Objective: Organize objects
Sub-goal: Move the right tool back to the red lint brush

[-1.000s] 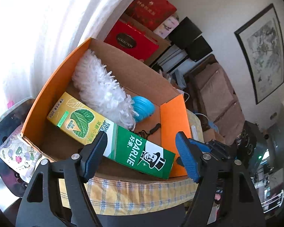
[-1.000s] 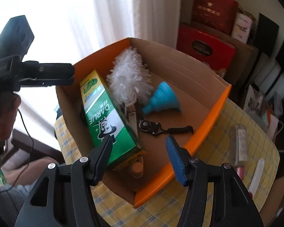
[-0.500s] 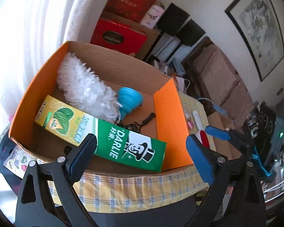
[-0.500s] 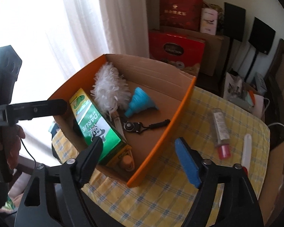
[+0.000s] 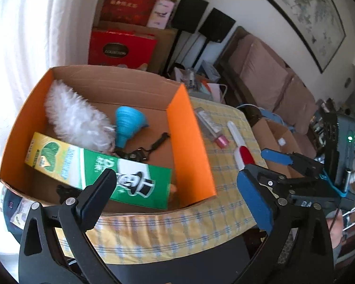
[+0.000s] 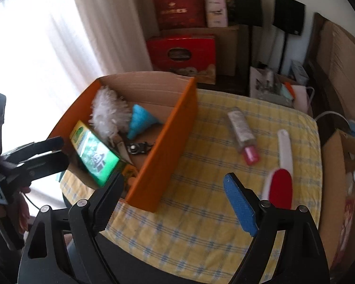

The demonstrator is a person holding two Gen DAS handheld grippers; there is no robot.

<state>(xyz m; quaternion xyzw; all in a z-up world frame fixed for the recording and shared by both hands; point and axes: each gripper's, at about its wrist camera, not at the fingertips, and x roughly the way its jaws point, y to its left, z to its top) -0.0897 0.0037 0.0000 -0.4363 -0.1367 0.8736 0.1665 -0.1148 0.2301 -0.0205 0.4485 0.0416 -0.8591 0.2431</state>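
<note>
Nearest, the left gripper hangs with its jaws spread wide and nothing between them, above the near edge of the orange box; the right gripper is likewise wide apart and empty, hovering over the yellow checked tablecloth on the box's open-table side (both look free for a fresh pick).

Inside the box, against its near wall, lies the green toothpaste carton, flat so it fits the floor. Behind it rest a black strap, a blue funnel and a white duster, the duster leaning towards the far corner.

Outside the box, on the cloth, two things are not yet stowed: a lint brush with a red head, near the right gripper, and beyond it a clear bottle with a pink cap. I judge the brush the likelier next pick, lying closest.
</note>
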